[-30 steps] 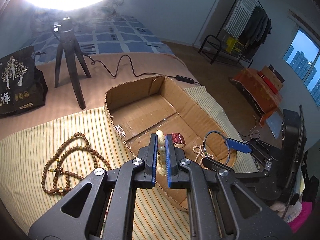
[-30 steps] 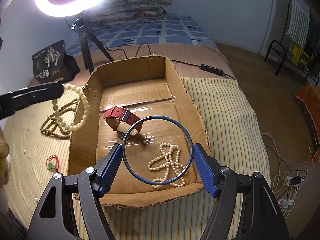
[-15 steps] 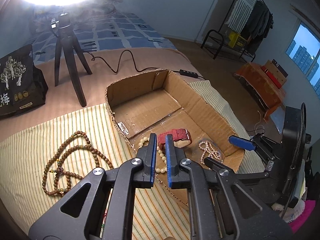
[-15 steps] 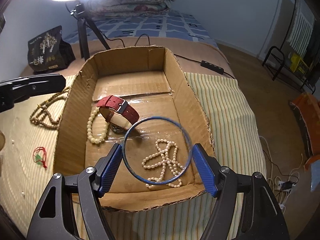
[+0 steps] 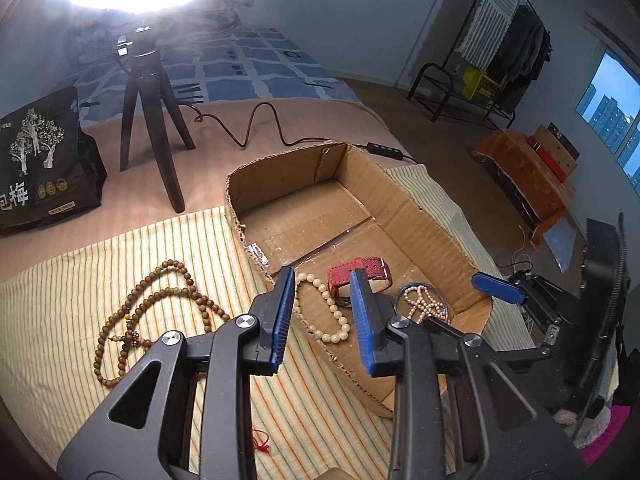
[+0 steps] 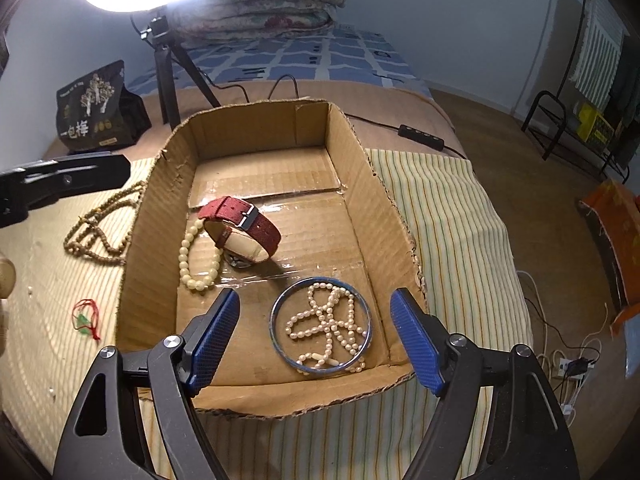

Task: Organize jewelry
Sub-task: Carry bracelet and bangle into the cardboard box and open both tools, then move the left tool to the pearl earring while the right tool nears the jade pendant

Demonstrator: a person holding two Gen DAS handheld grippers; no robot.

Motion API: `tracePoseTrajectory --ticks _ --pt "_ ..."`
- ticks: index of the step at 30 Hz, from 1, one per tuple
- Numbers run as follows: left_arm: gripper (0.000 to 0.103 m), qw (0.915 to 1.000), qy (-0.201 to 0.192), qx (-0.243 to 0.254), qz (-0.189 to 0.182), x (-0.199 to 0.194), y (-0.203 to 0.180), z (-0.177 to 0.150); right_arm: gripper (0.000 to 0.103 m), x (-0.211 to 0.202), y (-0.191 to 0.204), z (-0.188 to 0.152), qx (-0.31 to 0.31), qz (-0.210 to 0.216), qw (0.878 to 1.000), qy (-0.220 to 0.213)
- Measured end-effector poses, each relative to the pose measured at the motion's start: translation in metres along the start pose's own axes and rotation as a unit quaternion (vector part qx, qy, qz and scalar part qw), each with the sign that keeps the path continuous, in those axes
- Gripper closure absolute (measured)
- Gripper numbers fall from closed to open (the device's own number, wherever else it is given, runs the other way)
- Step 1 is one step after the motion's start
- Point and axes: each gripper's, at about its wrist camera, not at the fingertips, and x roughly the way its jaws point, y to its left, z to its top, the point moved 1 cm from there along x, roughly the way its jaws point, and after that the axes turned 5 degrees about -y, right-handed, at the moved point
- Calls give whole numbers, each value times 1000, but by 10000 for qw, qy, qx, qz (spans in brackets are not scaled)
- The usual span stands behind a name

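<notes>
A cardboard box [image 6: 368, 196] [image 5: 432, 220] lies on the striped cloth. Inside lie a red-strap watch [image 6: 240, 228] [image 5: 356, 270], a cream bead bracelet [image 6: 196, 256] [image 5: 324, 312], a blue bangle [image 6: 320, 330] [image 5: 420, 286] and a pearl necklace [image 6: 324, 320] [image 5: 424, 302] within the bangle. My left gripper [image 5: 322, 316] is open and empty over the box's near left wall. My right gripper [image 6: 314, 336] is open and empty above the bangle. A brown bead necklace [image 5: 152, 304] [image 6: 100, 228] and a red string charm [image 6: 86, 318] [image 5: 262, 440] lie on the cloth left of the box.
A black tripod [image 5: 148, 120] with a ring light stands behind the box, its cable [image 5: 256, 124] running right. A black snack bag [image 5: 40, 160] sits far left. The bed's right edge drops to the floor, with a clothes rack [image 5: 480, 60] beyond.
My left gripper opened and let the cream bracelet drop into the box. My right gripper opened wider and released the blue bangle, which now lies around the pearls.
</notes>
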Motion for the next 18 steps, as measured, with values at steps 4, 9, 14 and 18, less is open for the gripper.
tracePoseTrajectory --ticks 4,9,14,18 --pt "71 9999 26 59 120 -5 9 0 25 -12 5 1 14 77 9999 -131" --pt "62 9994 -2 123 326 -19 33 1 25 -34 16 -1 55 277 9990 -361" --pt "61 9986 -20 49 521 -38 72 -3 25 -46 29 -5 96 514 9974 -489" --pt "60 9979 3 -217 610 -51 109 -12 25 -53 44 -8 88 725 9959 -539"
